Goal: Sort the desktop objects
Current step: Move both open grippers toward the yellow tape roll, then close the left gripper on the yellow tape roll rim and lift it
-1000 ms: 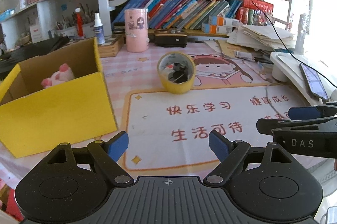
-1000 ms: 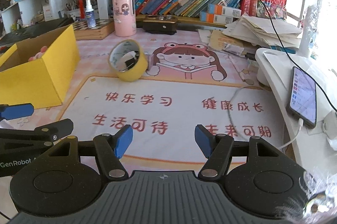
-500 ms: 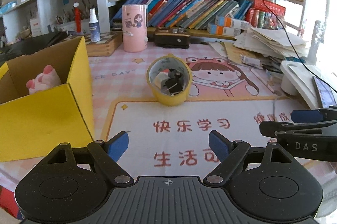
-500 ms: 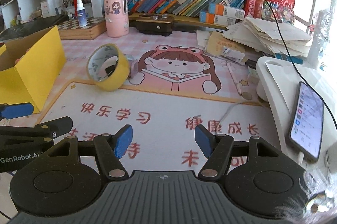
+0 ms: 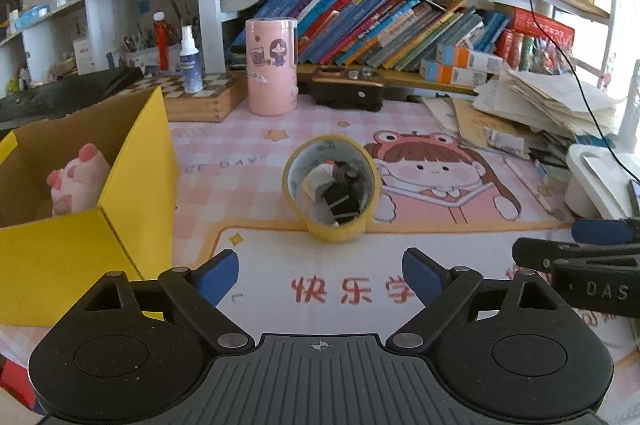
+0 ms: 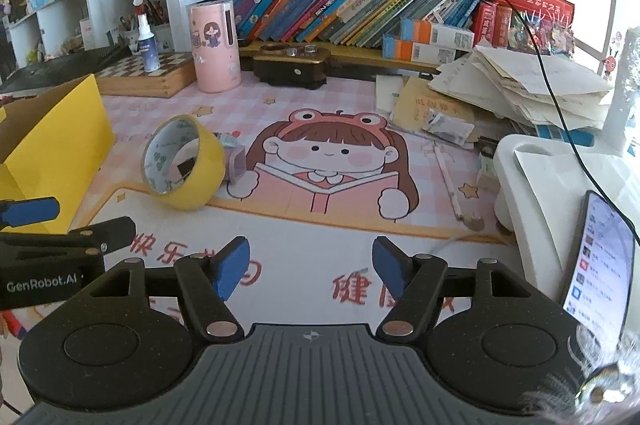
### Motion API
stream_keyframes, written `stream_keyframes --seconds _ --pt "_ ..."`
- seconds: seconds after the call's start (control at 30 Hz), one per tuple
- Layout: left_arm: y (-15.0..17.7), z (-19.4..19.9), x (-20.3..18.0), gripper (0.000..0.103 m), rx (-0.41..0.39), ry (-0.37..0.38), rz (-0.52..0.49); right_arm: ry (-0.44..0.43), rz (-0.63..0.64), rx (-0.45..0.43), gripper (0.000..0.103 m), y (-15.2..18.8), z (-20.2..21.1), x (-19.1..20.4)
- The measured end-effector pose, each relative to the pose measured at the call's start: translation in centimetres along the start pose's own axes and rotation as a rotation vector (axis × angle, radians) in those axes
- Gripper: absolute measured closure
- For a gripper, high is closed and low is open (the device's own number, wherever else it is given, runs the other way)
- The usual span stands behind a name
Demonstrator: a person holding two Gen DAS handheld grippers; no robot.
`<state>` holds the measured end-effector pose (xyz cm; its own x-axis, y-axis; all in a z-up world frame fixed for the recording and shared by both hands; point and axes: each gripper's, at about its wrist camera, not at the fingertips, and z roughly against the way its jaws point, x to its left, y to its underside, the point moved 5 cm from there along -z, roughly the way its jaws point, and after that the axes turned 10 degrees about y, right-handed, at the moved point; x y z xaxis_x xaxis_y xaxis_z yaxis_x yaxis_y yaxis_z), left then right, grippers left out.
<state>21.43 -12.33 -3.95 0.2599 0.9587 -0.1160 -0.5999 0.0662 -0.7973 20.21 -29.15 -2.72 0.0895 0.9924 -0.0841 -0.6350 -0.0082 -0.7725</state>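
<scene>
On the pink desk mat (image 5: 248,161), printed with a cartoon girl reading, both of my grippers hang low over the near edge with nothing in them. My left gripper (image 5: 320,271) has its blue-tipped fingers spread wide, gripping and touching nothing; my right gripper (image 6: 310,265) is just as wide apart and equally empty. From the right wrist view, the left one shows at the left edge, beside mine.

The biggest thing near me is the yellow cardboard box (image 5: 132,193), open at the top, standing at the left of the mat. A pink plush toy (image 5: 80,177) lies inside it. Straight ahead of my left fingers, between them in line of sight but well apart from the tips, is the roll of yellow tape (image 5: 332,189), lying tilted with its hollow facing me. A small grey object (image 6: 236,163) sits just behind it, touching or nearly so; I cannot tell which.

Behind stand a pink cylindrical cup (image 5: 272,65), a black case (image 5: 346,91), and a wooden chessboard box (image 5: 200,97) with a spray bottle (image 5: 188,61) on it. A phone (image 6: 600,257) lies on a white stand at my right.
</scene>
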Motion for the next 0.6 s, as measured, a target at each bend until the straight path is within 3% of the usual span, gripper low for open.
stream_keyframes --seconds 0.6 --pt "-2.8 -5.0 0.6 0.010 -0.003 -0.014 0.043 -0.017 0.022 -0.013 0.034 -1.6 -2.2 -0.9"
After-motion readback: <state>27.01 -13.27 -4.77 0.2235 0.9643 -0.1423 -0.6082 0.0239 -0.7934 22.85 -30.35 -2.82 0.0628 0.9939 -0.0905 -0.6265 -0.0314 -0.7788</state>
